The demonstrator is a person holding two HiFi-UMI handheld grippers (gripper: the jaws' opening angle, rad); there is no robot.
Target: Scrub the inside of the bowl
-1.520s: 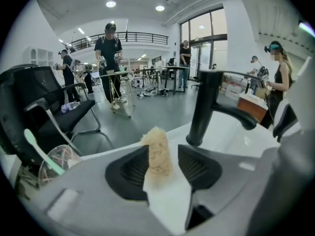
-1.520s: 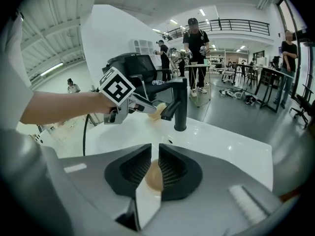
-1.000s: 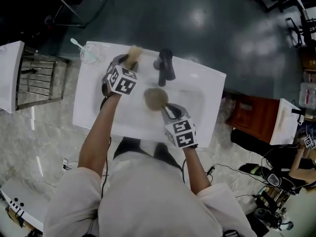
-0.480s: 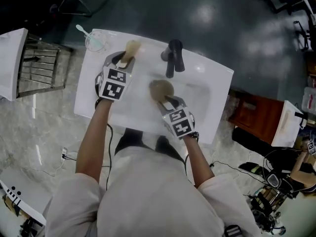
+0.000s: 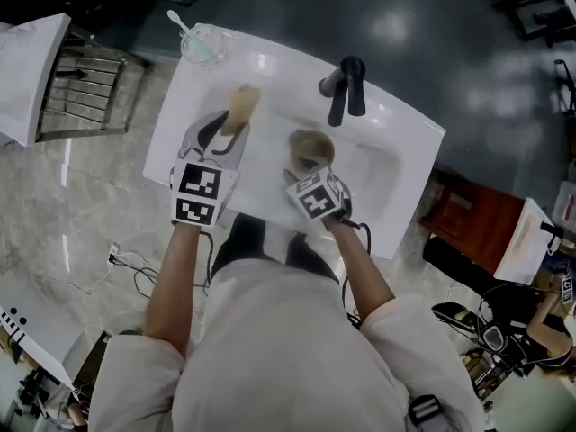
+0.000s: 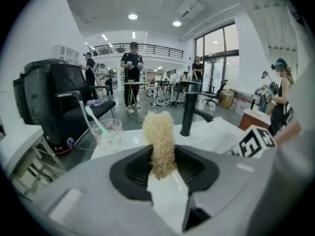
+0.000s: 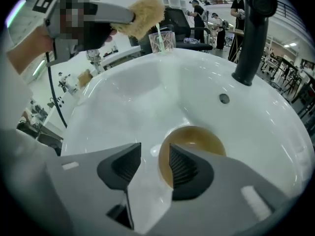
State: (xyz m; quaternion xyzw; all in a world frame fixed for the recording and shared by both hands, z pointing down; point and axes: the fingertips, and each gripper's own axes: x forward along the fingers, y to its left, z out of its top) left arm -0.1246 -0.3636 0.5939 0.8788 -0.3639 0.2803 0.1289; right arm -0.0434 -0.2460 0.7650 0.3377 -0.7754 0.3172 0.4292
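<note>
A brown bowl point(image 5: 311, 144) point(image 7: 204, 137) sits in the white sink basin point(image 5: 385, 165), below the black faucet point(image 5: 347, 83). My right gripper point(image 5: 309, 171) point(image 7: 150, 163) points steeply down at the bowl's near rim. Its jaws have just been opening and stand open astride the rim, one pad inside the bowl, neither pressing. My left gripper point(image 5: 228, 126) point(image 6: 165, 167) has closed on a tan fuzzy scrubber point(image 5: 243, 100) point(image 6: 158, 139) and holds it above the sink's left ledge. The scrubber point(image 7: 142, 9) also shows at the top of the right gripper view.
A clear cup holding a toothbrush point(image 5: 199, 41) point(image 6: 108, 132) stands at the sink's back left corner. The drain hole point(image 7: 224, 99) lies beyond the bowl. A wire rack point(image 5: 85, 84) stands left of the sink; cables lie on the floor. People stand in the far background.
My left gripper has shut on the scrubber and lifted it back from the ledge. My right gripper has opened off the bowl and tipped down over its near rim.
</note>
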